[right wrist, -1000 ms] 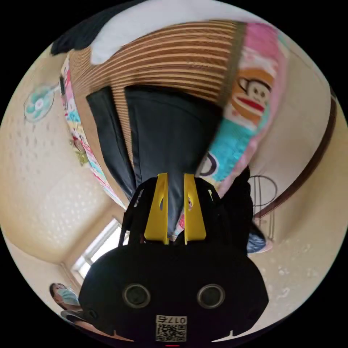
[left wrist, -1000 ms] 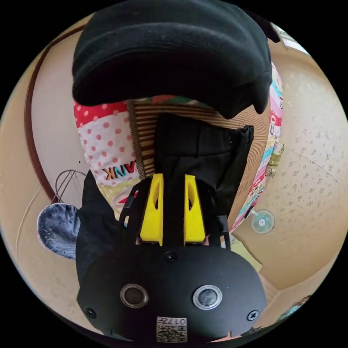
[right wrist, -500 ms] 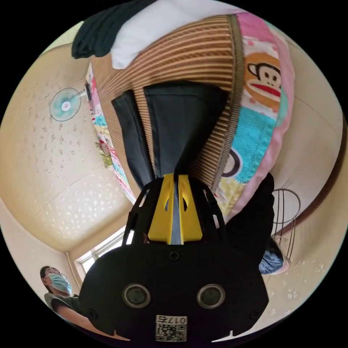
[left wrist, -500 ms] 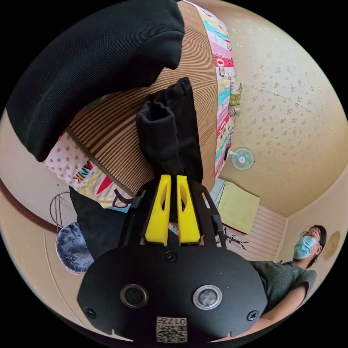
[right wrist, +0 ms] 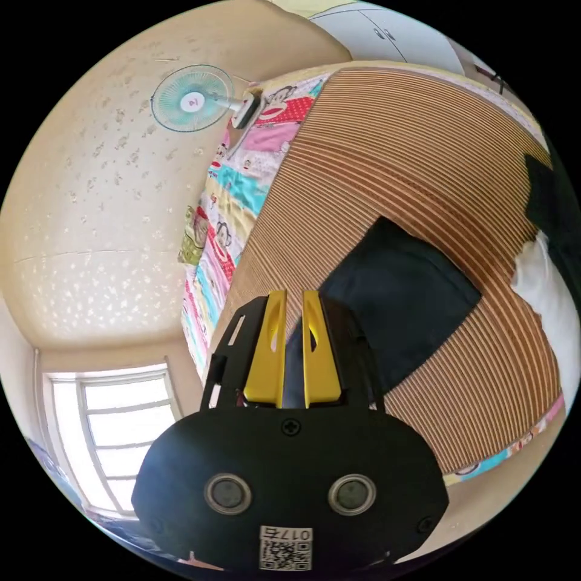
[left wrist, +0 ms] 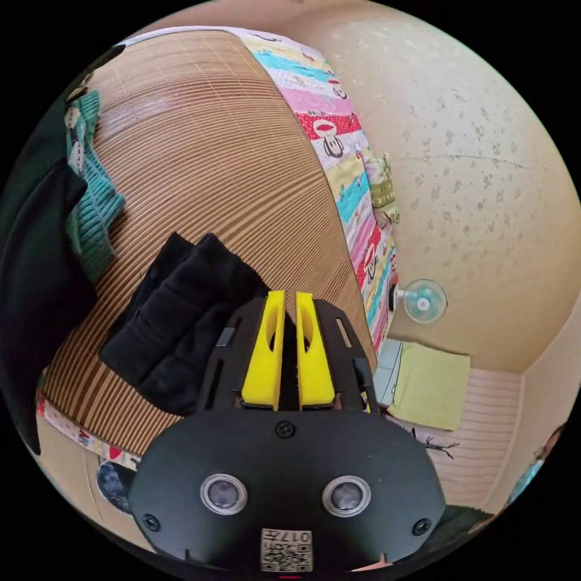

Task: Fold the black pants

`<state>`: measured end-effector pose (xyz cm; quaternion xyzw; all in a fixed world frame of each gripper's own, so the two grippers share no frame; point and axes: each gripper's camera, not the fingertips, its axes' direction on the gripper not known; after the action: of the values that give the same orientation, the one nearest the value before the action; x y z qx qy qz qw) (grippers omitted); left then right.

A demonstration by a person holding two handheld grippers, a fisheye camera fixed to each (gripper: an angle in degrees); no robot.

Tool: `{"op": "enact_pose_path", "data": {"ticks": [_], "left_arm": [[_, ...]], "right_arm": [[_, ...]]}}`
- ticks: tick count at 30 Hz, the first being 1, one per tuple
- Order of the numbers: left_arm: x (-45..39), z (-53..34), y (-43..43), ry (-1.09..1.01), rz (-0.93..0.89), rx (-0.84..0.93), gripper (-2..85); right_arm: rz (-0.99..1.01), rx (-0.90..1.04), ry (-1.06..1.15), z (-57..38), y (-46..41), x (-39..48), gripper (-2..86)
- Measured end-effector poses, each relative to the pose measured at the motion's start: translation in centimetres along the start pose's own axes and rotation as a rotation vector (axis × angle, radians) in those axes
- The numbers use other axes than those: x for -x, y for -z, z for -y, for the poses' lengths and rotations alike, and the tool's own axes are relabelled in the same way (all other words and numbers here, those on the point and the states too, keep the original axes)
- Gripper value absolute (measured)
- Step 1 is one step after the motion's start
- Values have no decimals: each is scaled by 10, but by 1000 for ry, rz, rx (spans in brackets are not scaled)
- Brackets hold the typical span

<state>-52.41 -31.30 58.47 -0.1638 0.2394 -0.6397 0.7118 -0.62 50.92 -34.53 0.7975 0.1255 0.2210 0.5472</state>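
Fingers (left wrist: 264, 357) of the left gripper (left wrist: 288, 302) stand nearly together, a thin dark gap between the yellow pads, and black cloth sits in that gap; both seem to press on an edge of the black pants (left wrist: 175, 315). From there the pants spread away to the view's left as a thick, folded bundle with several rolled ridges, lying on the striped bamboo mat (left wrist: 212, 151) that covers the bed. Beyond the bundle, at the view's left edge, lie a teal knitted garment (left wrist: 91, 212) and a large dark garment (left wrist: 36, 272). A colourful cartoon-print sheet (left wrist: 357, 206) hangs along the side of the bed, and a wall fan (left wrist: 425, 301) sits on the speckled cream wall (left wrist: 484, 181) near it.

In the right gripper view, the fingers (right wrist: 319, 357) of the right gripper (right wrist: 293, 299) are likewise almost closed, with dark fabric filling the narrow slot between them, so they appear clamped on the pants (right wrist: 399, 296). The cloth widens outward from the tips into a flat, smooth, dark panel resting on the same mat (right wrist: 423, 151). Past it, at the view's right edge, a white cloth (right wrist: 544, 290) and another black garment (right wrist: 551, 200) lie on the mat. The printed sheet (right wrist: 224, 230) drapes down the bed's side, the fan (right wrist: 192, 98) hangs on the wall above it, and a bright window (right wrist: 115, 436) shows low in this view.
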Motion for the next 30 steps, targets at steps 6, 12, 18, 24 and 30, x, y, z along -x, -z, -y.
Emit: {"op": "enact_pose_path", "data": {"ticks": [6,12,18,24,30], "left_arm": [[-64,-37,-87,-384,239,282,51],[-16,-126,-129,-623,616,602,4],[18,-137,-33,-474,592,408,5],[113,-141,72,90,290,46,169],[150,-110,31,189,177,99,132]], "right_arm": [[-215,382,141,-13,-105,10,3],[-607,690,349,-90,-155,-38,2],[-568,780,216,-129,-117,-81,3],[-393,668,-16,-141,-70,-118,3],[-299,580,-180,-147,-47,-128,4]]}}
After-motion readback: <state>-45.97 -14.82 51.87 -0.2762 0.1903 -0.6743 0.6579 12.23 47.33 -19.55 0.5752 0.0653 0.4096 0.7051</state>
